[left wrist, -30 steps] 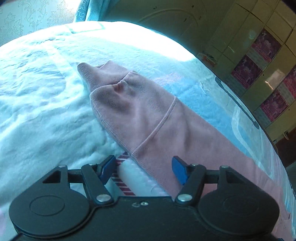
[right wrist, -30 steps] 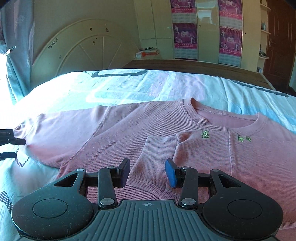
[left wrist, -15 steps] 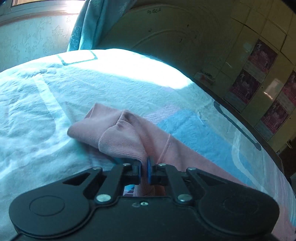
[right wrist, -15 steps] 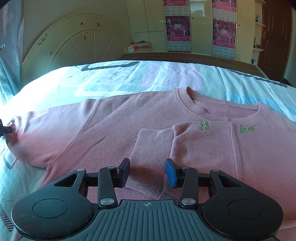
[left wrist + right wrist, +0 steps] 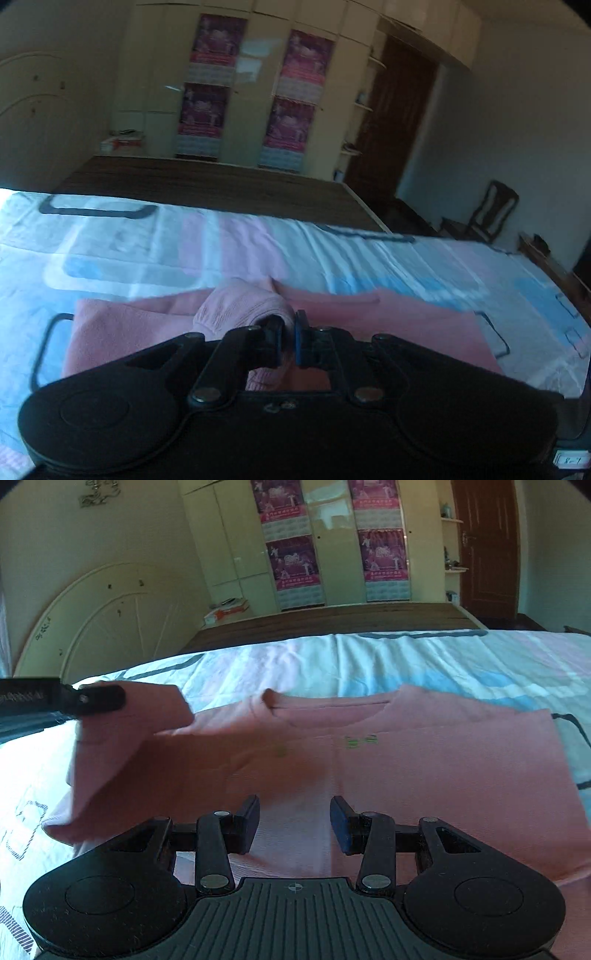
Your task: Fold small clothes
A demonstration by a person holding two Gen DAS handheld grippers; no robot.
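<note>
left gripper [image 5: 290, 334] clenched on pink sleeve cuff [image 5: 242, 308], cuff bunched at fingertips, lifted off bed sheet [image 5: 369, 254]. in right view sleeve hangs raised at 9 o'clock. right gripper [image 5: 293, 827] released, jaws apart, hovering over pink sweater [image 5: 424, 771] lying flat on sheet, collar toward 12 o'clock.

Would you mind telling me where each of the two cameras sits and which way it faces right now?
Left wrist: sits on the left claw, looking across the bed toward the wardrobe; its own claw shows, shut on the sweater's sleeve.
Right wrist: sits on the right claw, low over the pink sweater, facing the same wardrobe; its own claw shows, open.
Shared: sweater, bed, wardrobe posters; the left claw with the lifted sleeve appears at the right view's left edge.
</note>
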